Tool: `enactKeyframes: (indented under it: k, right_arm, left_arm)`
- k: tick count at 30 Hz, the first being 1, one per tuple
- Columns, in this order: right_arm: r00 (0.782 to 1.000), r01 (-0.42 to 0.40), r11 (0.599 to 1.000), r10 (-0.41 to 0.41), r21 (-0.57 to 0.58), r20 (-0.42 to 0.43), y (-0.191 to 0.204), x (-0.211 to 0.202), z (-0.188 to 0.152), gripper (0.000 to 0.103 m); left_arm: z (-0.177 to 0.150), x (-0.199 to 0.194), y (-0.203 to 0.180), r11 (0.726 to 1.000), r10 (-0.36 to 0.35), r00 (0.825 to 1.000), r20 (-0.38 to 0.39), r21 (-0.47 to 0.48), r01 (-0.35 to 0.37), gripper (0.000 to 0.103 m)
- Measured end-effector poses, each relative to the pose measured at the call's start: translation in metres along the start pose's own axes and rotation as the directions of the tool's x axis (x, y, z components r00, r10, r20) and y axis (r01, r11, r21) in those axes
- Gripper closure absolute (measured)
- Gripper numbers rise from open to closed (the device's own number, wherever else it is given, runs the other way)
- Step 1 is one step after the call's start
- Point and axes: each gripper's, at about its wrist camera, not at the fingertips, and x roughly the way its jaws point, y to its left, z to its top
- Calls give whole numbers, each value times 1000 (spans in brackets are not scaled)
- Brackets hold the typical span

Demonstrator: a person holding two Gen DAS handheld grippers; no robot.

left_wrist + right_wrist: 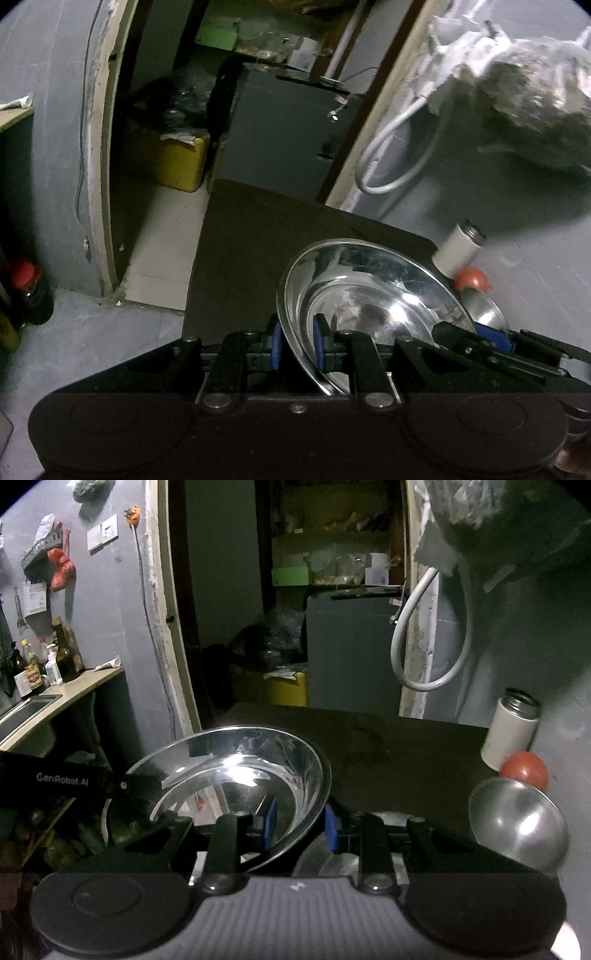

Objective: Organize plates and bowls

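Tilting both grippers downward over the dark desk (406, 746), you carry one shiny steel bowl (369, 295) between them, each gripper pinching an opposite side of its rim. Your left gripper (297, 345) has its blue-padded fingers (318, 343) nearly closed on the thin rim, one pad inside the bowl and one outside, so the bowl leans up and away ahead of the fingers. Your right gripper (301, 827) clamps the other edge the same way, its blue pads narrowly apart with the rim between them. In the right wrist view the left gripper's black arm reaches in from the left to the far side of the bowl.

The bowl is round, wide and shallow, mirror-smooth, with bright reflections across its inside. To the right of the right fingers a second steel bowl (517, 823) shows a duller, brushed surface. Just beyond it lie a red tomato (524, 770) and a white cylindrical flask (511, 734) with a metal mouth, standing at the desk's far right corner.
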Motion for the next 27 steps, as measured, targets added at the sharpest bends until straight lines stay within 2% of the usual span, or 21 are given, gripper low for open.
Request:
enactKeyframes:
  k: [6, 12, 20, 27]
  right_arm:
    - [999, 40, 999, -40, 23, -7, 21, -43, -28, 73]
    - [997, 71, 997, -70, 31, -33, 42, -74, -58, 72]
    - [993, 99, 994, -95, 44, -76, 50, -86, -87, 72]
    - [988, 118, 992, -112, 44, -105, 51, -84, -98, 72]
  left_arm:
    - [-28, -34, -3, 999, -30, 999, -20, 43, 31, 82]
    - [-56, -50, 2, 998, -47, 998, -53, 44, 49, 81]
    - [-82, -52, 1, 995, -27, 996, -81, 91, 34, 81]
    - [-92, -45, -5, 993, 0, 995, -96, 120, 12, 81]
